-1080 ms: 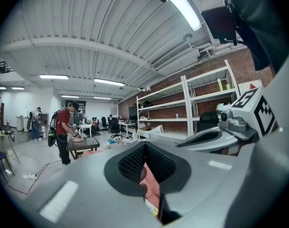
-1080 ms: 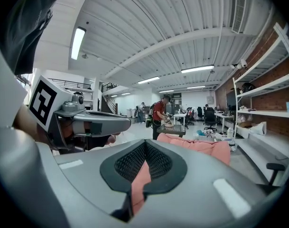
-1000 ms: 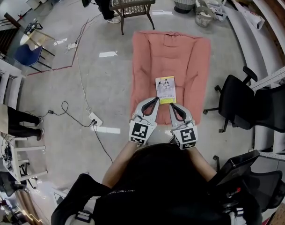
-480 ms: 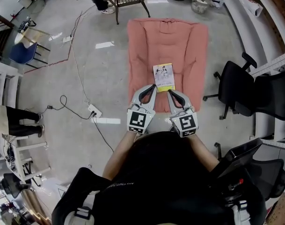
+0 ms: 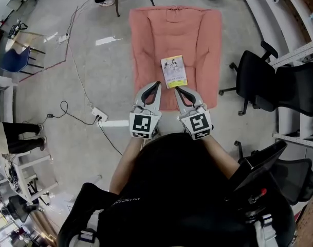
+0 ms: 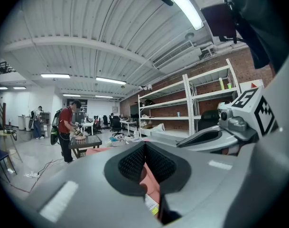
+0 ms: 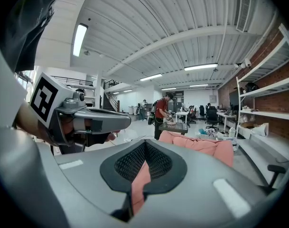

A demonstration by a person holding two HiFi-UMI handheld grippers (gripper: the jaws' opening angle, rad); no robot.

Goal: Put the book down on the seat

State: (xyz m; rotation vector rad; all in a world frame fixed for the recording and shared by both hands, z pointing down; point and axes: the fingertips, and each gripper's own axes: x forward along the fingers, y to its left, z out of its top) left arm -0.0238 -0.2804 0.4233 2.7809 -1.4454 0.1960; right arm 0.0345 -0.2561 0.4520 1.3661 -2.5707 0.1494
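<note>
In the head view, we see the book (image 5: 174, 71) lying flat on the pink seat cushion (image 5: 146, 45) on the floor, just beyond our left hand-held gripper (image 5: 157, 85) and right hand-held gripper (image 5: 177, 89). In the left gripper view, its jaws meet, empty. In the right gripper view, its jaws are likewise closed on nothing.

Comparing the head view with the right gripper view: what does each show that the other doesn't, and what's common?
Only the head view: the book lying flat on the pink seat cushion, and the power strip on the floor. Only the right gripper view: the ceiling lights, plus a close look at the right gripper, jaws shut on nothing. Both: the cushion and the left gripper.
</note>
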